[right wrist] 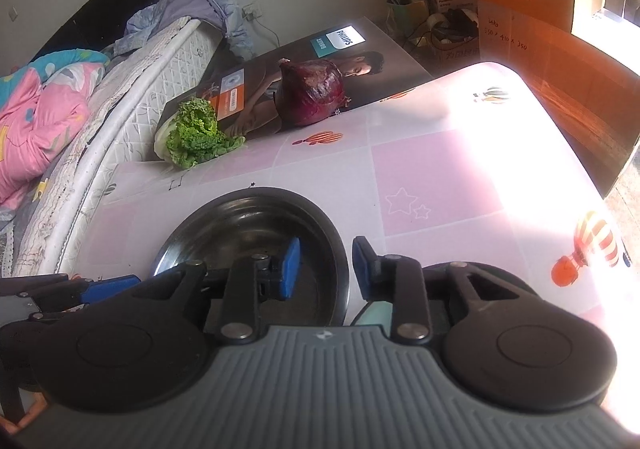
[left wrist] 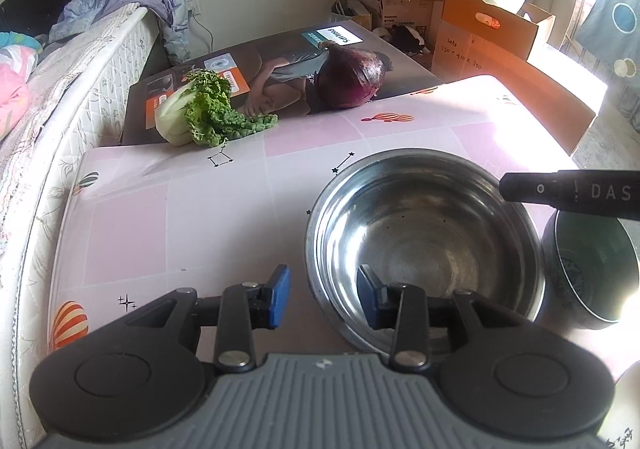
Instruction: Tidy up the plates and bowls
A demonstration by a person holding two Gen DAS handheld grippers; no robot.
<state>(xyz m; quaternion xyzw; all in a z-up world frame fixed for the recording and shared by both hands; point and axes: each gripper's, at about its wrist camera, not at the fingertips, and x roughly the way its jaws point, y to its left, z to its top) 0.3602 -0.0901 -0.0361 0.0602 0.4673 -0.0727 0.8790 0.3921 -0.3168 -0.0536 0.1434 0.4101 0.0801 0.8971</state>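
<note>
A steel bowl (left wrist: 424,249) stands on the pink patterned tabletop (left wrist: 180,209). My left gripper (left wrist: 323,299) is open and straddles the bowl's near left rim, one blue pad outside and one inside, with neither pressing on it. In the right wrist view the same steel bowl (right wrist: 248,225) sits low at centre. My right gripper (right wrist: 327,269) is open astride its right rim, with a gap at each pad. A dark ceramic bowl (left wrist: 592,273) stands just right of the steel one, under the black body of the right gripper (left wrist: 572,193). Blue fingers (right wrist: 104,289) of the left gripper show at the left edge.
A leafy cabbage (left wrist: 200,113) and a red onion (left wrist: 352,77) lie at the table's far edge on a printed flat box (left wrist: 280,57). A mattress (left wrist: 80,89) runs along the left side. Cardboard boxes (left wrist: 488,37) stand beyond the table on the right. A white rim (left wrist: 630,397) shows at bottom right.
</note>
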